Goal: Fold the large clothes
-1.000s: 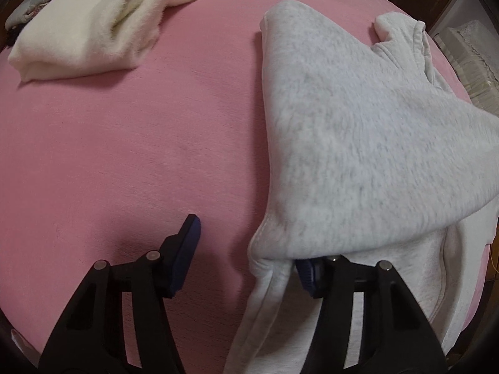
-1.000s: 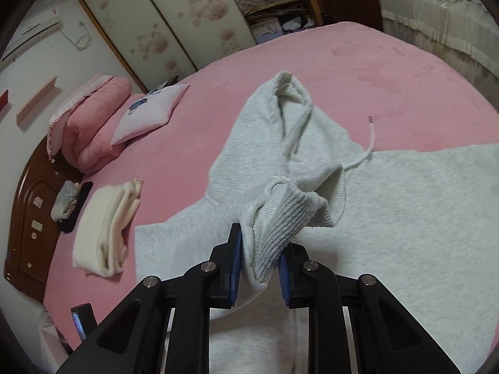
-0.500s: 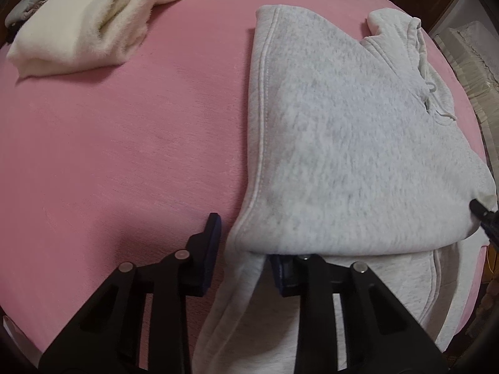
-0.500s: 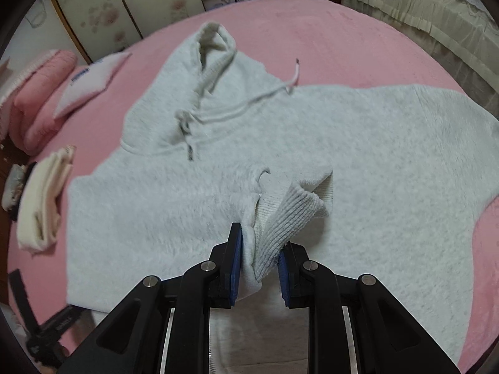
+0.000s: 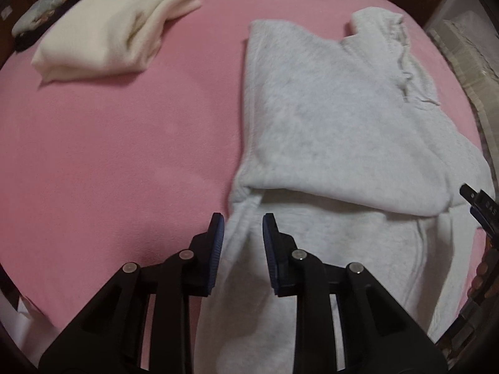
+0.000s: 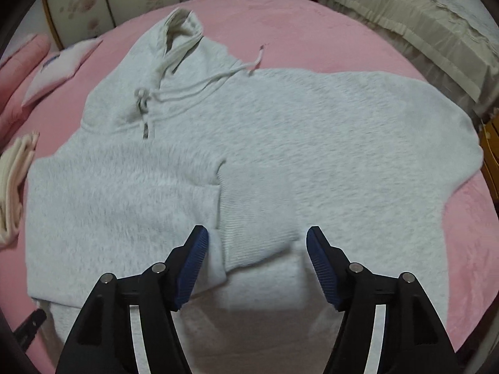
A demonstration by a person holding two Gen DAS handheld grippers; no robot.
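Grey hoodie (image 6: 280, 143) lies flat on the pink bed (image 5: 109, 155), one sleeve folded across. Right gripper (image 6: 257, 249), jaws just opened, has released the cuff (image 6: 249, 233) lying between them. Left gripper (image 5: 241, 233) is narrowed over the near side edge, not visibly pinching.

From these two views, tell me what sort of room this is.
Most likely a bedroom: a bed under a pink blanket, pillows at its head, and floral-panelled wardrobe doors behind.

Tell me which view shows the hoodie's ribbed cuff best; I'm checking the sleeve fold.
The right wrist view: the ribbed cuff lies unobstructed on the hoodie. The left wrist view shows only the folded sleeve's edge, not the cuff.
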